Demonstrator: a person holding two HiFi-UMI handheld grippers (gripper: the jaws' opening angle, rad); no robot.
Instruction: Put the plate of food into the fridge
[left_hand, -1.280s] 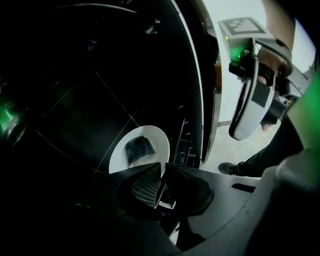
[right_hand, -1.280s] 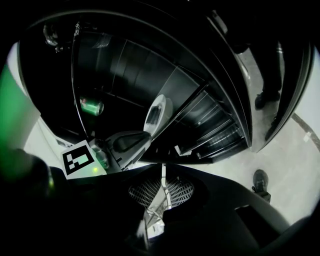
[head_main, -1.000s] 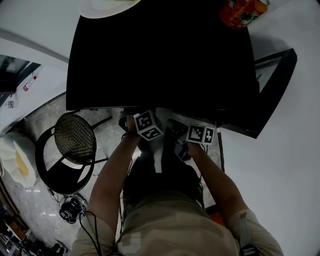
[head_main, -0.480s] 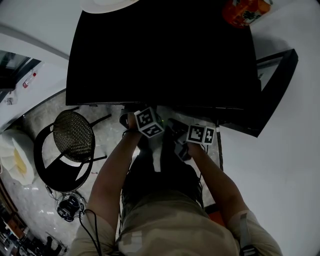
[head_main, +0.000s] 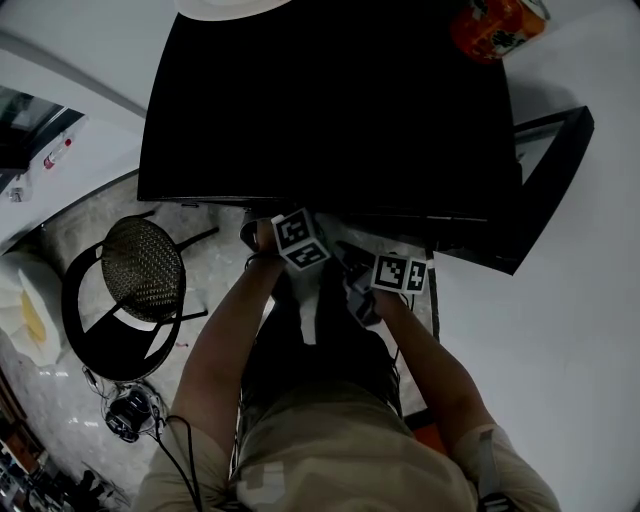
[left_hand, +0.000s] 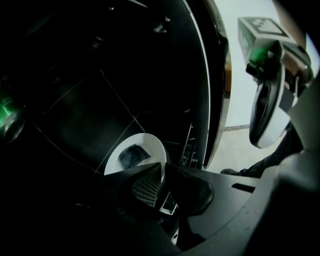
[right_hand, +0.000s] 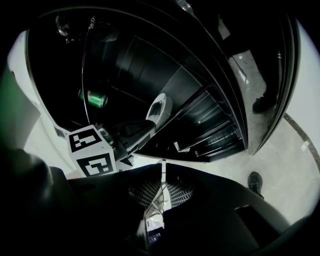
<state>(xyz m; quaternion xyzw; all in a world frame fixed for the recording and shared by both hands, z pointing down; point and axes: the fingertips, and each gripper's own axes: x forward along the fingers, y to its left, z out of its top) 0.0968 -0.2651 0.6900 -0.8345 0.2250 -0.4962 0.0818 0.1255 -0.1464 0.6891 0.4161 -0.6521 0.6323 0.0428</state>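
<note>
Now the left gripper (left_hand: 162, 169) pinches the plate (left_hand: 146, 145) rim in its fingers inside the fridge (left_hand: 100, 75), the right gripper (right_hand: 163, 172) has fingers closed on nothing, and lowering the plate onto a shelf looks next.

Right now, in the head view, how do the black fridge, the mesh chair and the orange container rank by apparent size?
Largest: black fridge
Next: mesh chair
Smallest: orange container, though the picture's edge cuts part of it off.

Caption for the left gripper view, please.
Left gripper holds the plate of food by its rim in the open fridge.
</note>
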